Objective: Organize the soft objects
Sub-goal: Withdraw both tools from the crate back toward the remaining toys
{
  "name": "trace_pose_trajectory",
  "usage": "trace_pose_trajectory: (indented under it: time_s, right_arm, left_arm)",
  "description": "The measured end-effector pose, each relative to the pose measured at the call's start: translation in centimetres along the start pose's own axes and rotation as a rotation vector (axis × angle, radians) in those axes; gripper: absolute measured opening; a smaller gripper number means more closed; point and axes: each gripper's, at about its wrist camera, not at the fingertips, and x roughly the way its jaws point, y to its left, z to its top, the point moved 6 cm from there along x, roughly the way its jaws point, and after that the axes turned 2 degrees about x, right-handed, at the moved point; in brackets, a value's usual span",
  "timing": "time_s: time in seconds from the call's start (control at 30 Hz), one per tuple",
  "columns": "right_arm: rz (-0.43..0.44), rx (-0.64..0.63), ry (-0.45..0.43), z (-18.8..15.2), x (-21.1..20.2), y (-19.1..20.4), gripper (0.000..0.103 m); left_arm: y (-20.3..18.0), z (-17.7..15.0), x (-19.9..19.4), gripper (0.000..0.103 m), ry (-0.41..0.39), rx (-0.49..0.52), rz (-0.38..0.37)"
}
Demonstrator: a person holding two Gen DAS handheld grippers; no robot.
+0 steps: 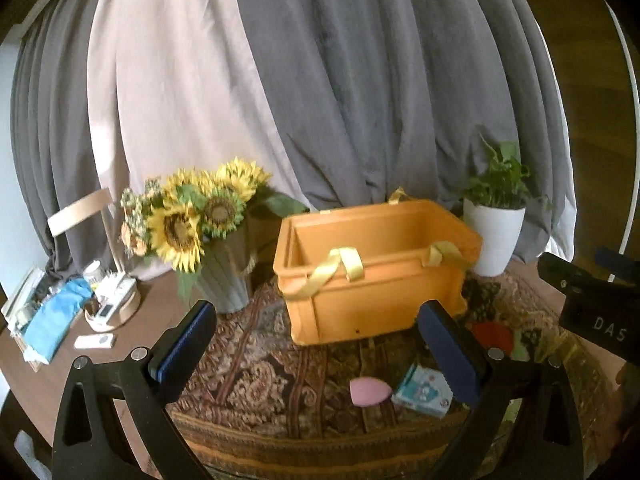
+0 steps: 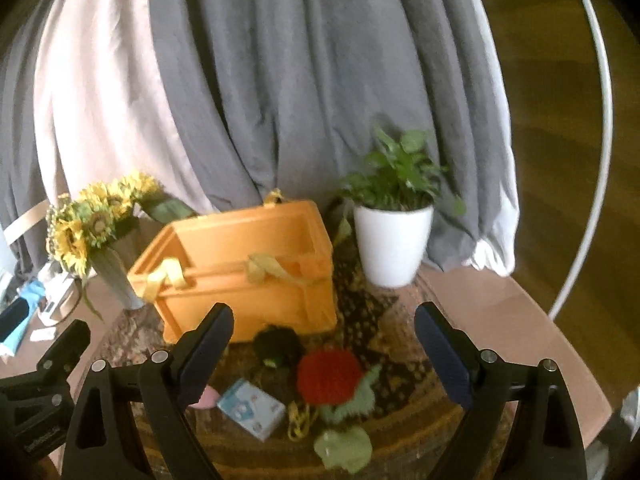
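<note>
An open orange bin (image 1: 376, 276) with yellow fabric handles stands on a patterned mat (image 1: 256, 384); it also shows in the right wrist view (image 2: 244, 276). In front of it lie a pink egg-shaped sponge (image 1: 370, 391), a light blue tissue pack (image 1: 422, 392), a red knitted piece (image 2: 328, 376), a dark fuzzy item (image 2: 278, 346) and green soft pieces (image 2: 344, 446). My left gripper (image 1: 320, 348) is open and empty, above the mat in front of the bin. My right gripper (image 2: 324, 344) is open and empty, above the red piece.
A vase of sunflowers (image 1: 200, 216) stands left of the bin. A white potted plant (image 2: 392, 236) stands right of it. Clutter with a blue cloth (image 1: 52, 320) lies at the table's left. Grey and beige curtains hang behind.
</note>
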Motion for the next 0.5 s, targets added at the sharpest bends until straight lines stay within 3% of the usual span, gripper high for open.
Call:
trace_pose_trajectory:
  time_s: [0.5]
  right_arm:
    - [-0.163,0.063,0.114,-6.6,0.0,-1.1,0.093]
  left_arm:
    - [-1.1,-5.1,3.0,0.103,0.094,0.08,-0.126]
